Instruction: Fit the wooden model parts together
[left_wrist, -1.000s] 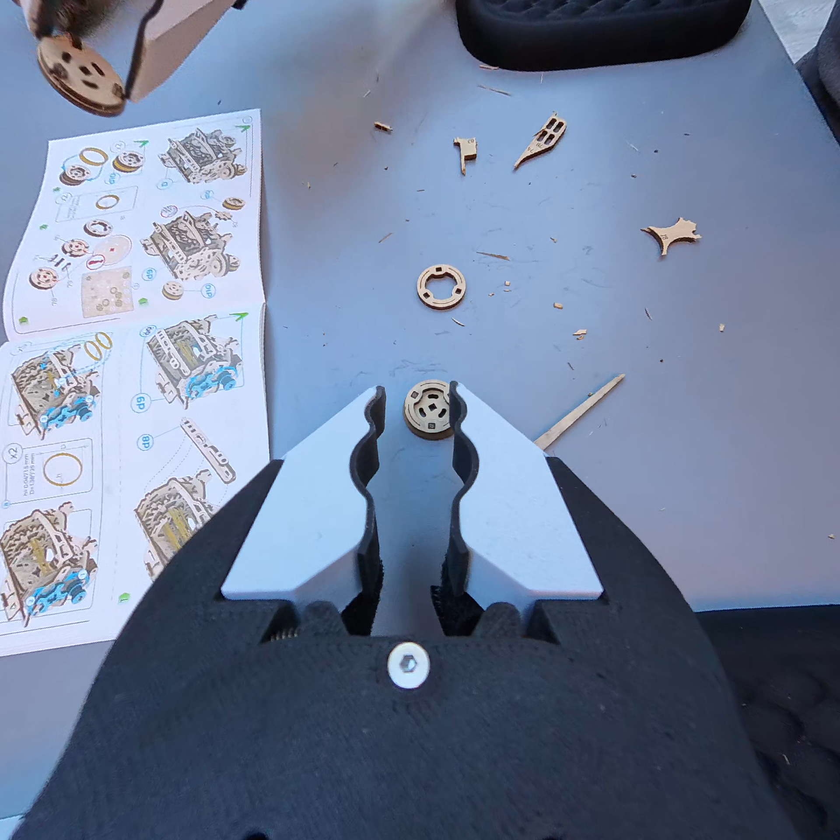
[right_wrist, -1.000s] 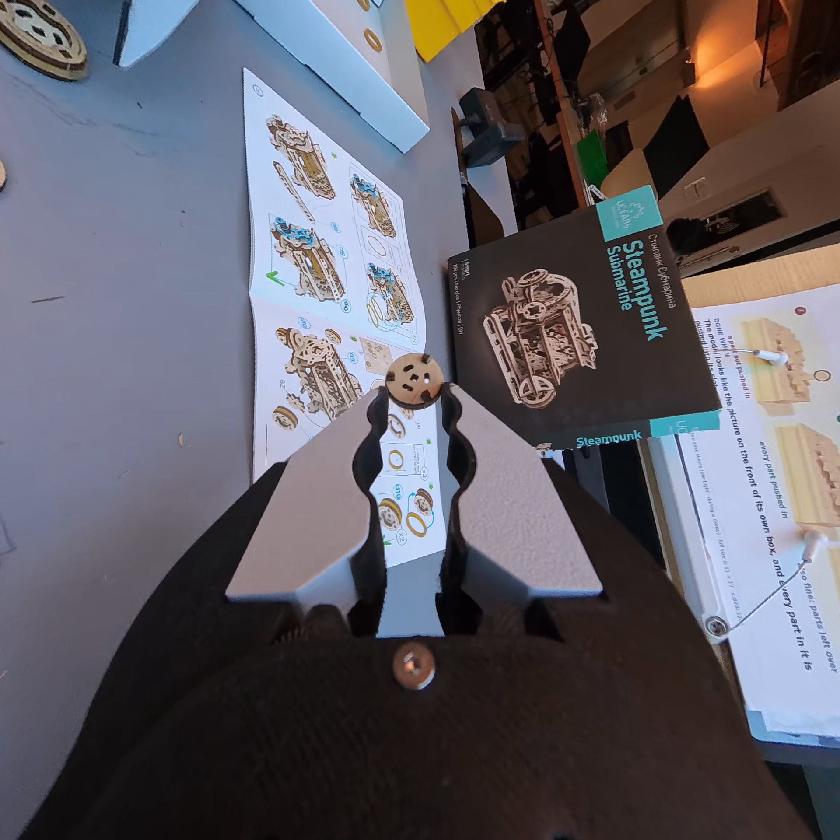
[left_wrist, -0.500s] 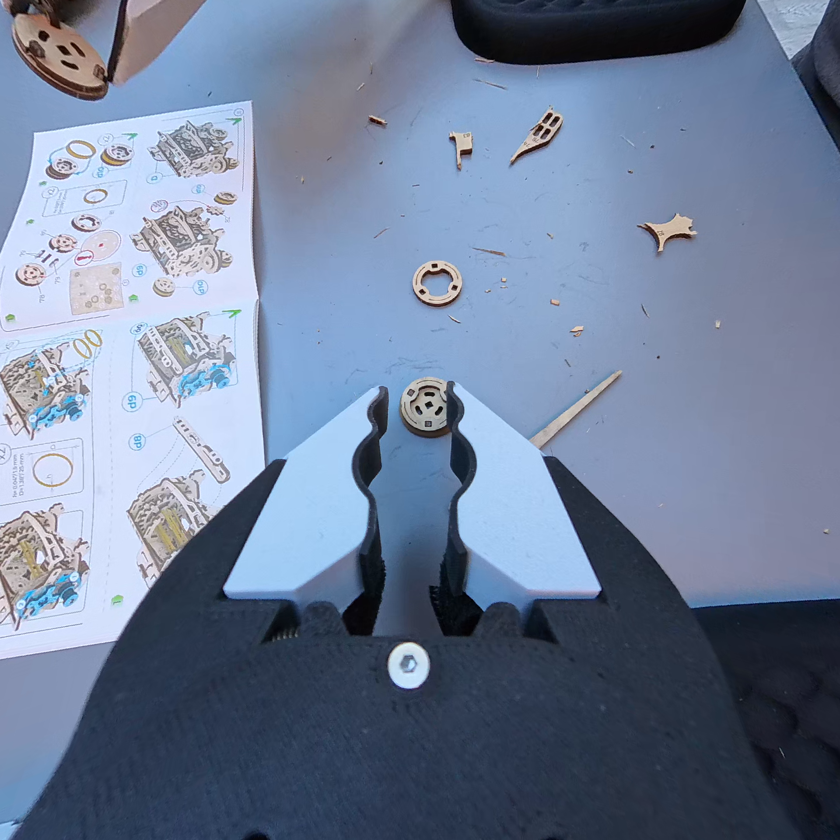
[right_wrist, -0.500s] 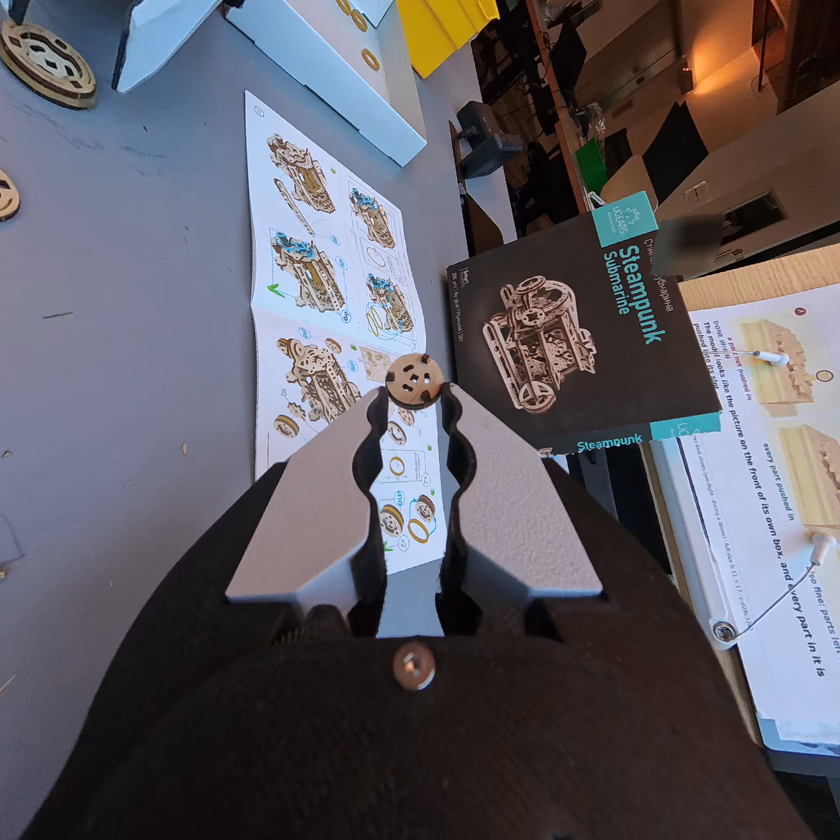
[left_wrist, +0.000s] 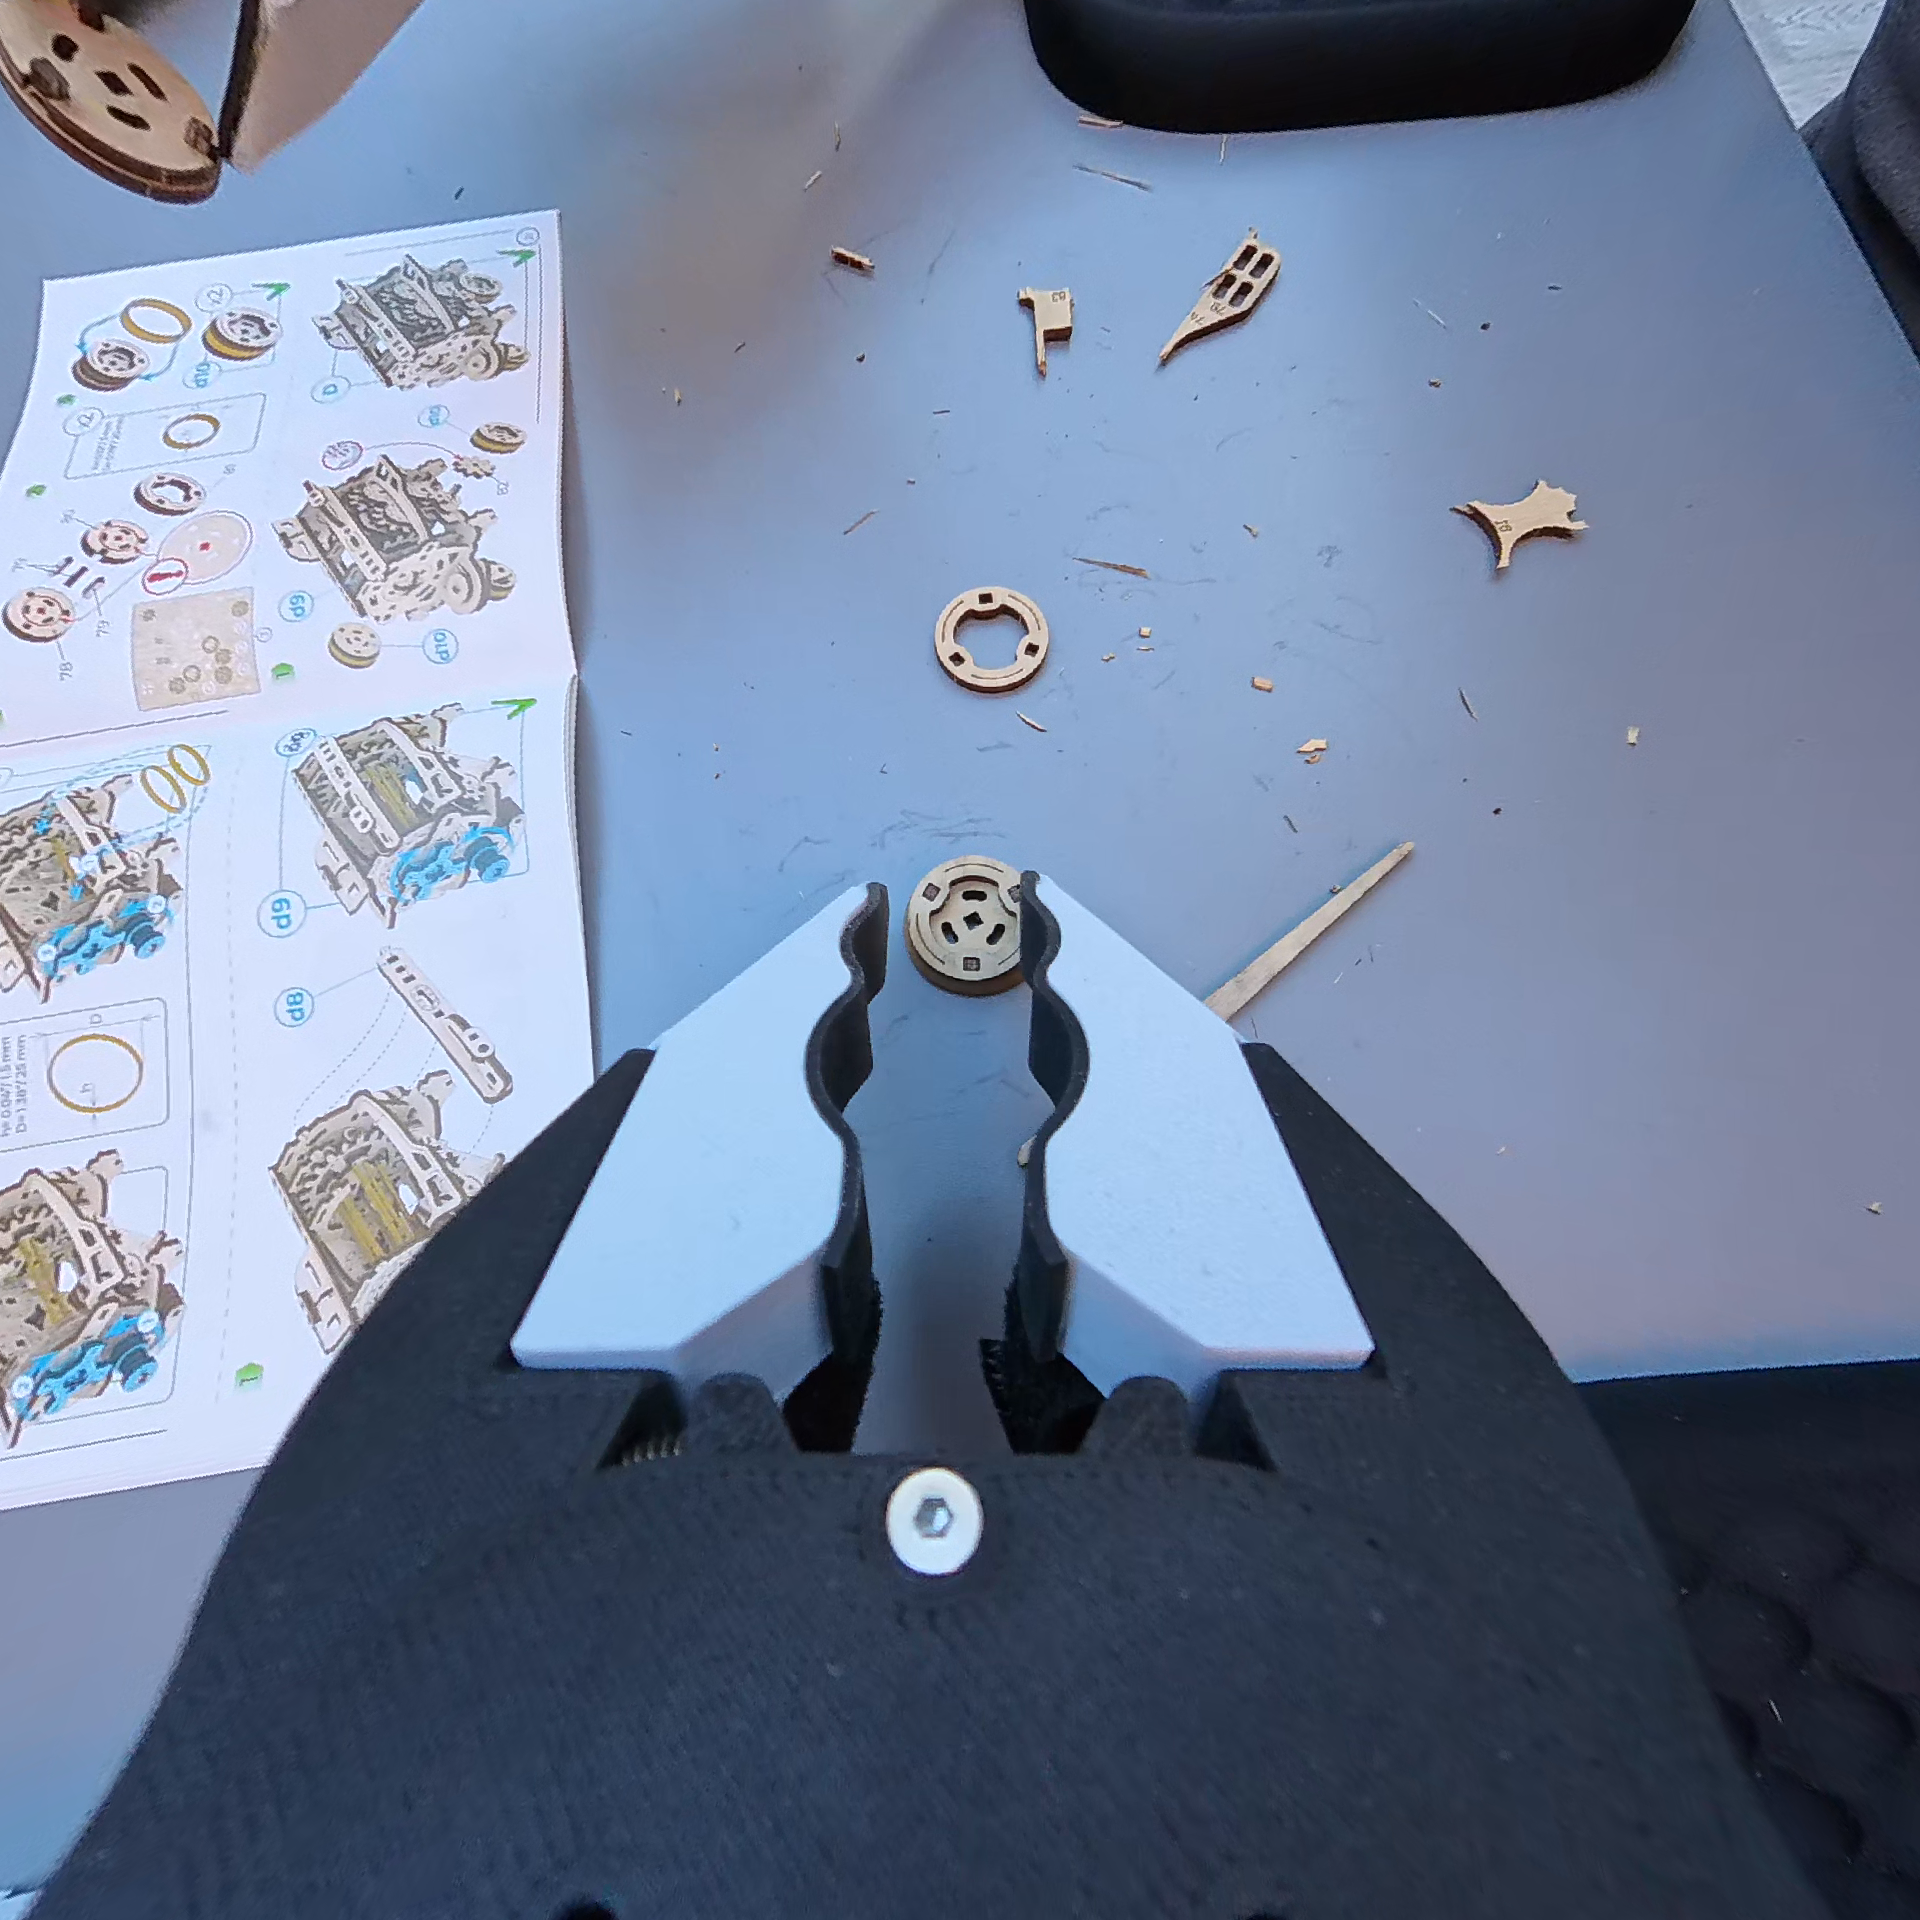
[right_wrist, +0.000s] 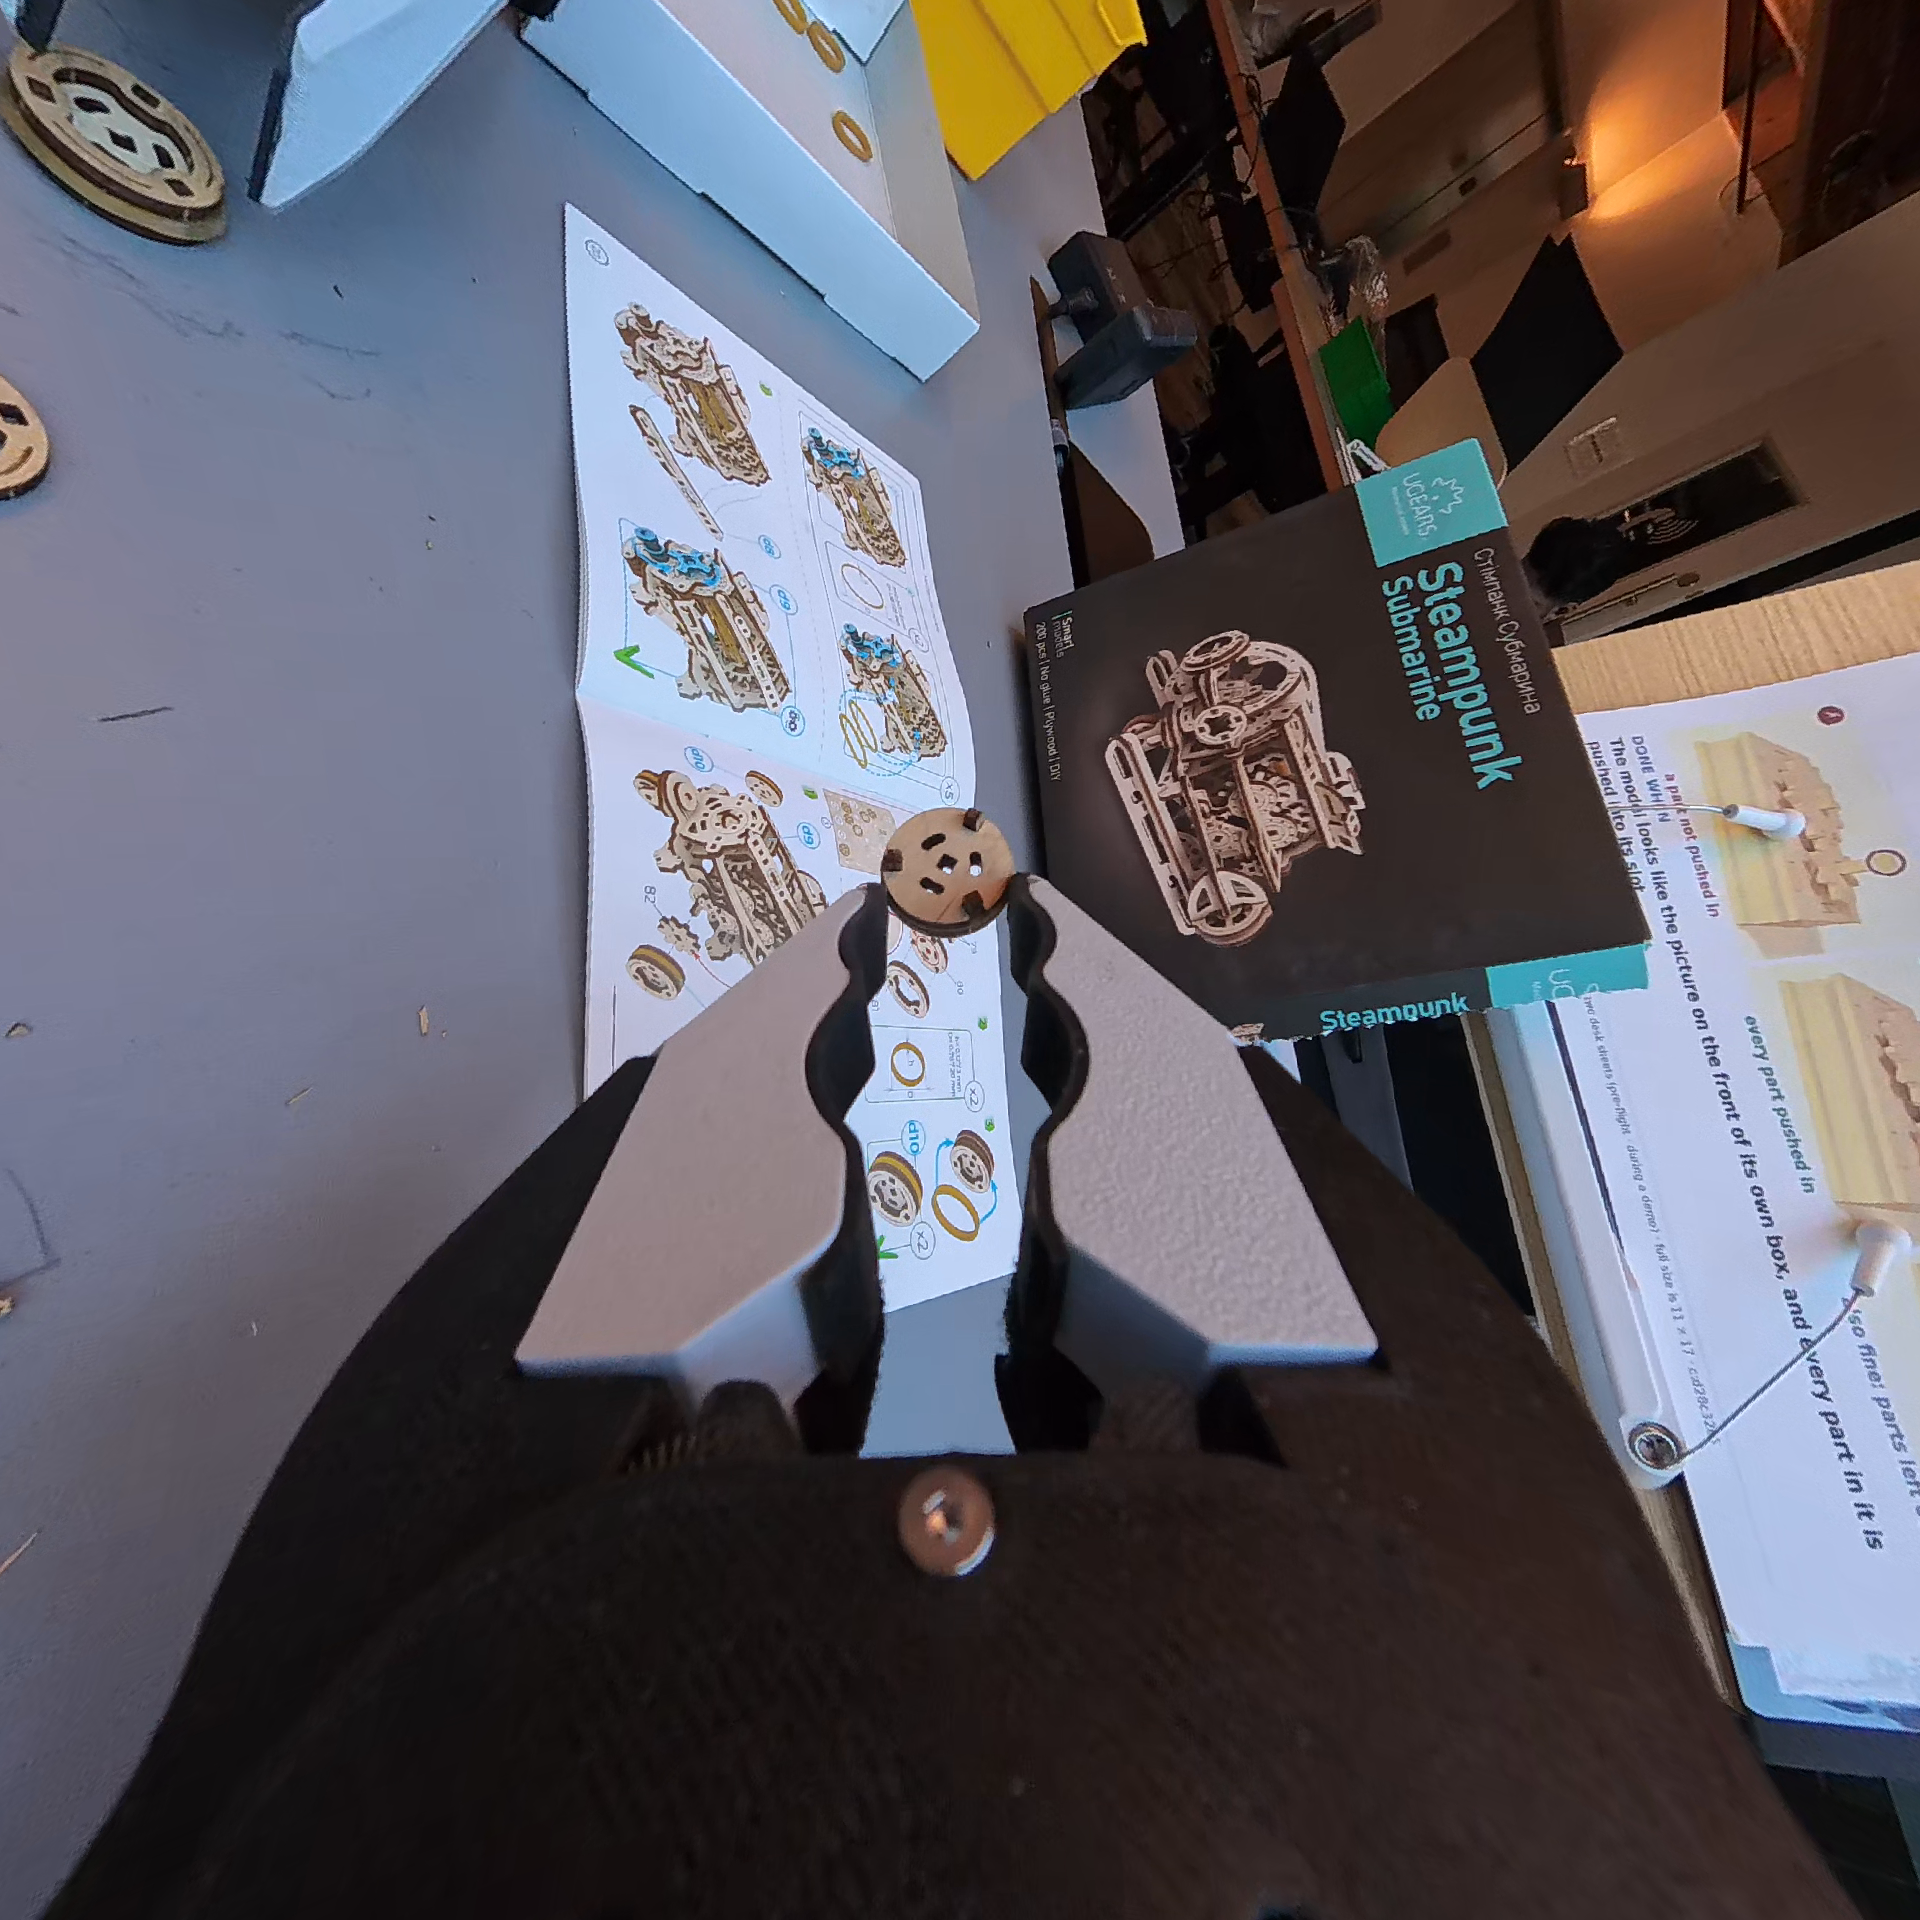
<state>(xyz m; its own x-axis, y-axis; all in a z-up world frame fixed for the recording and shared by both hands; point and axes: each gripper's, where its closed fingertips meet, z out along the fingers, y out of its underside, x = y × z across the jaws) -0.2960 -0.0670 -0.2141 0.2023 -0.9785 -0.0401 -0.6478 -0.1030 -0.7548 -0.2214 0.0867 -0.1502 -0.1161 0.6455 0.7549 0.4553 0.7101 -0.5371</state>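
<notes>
Right gripper (right_wrist: 945, 883) has its tips pinched on a small round slotted wooden disc (right_wrist: 948, 865), up over the folded instruction sheet (right_wrist: 727, 623). Left gripper (left_wrist: 954, 914) sits slightly open, a layered round wooden hub (left_wrist: 968, 927) lying on the grey table (left_wrist: 1455, 1039) between the tips, touching the right one.

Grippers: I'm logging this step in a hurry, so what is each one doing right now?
Left gripper: open around the round wooden disc on the table, not yet closed.
Right gripper: shut on a small wooden disc, held in the air.

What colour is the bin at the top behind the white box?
Bright yellow bin, seen best in the right wrist view, just beyond the white box.
</notes>
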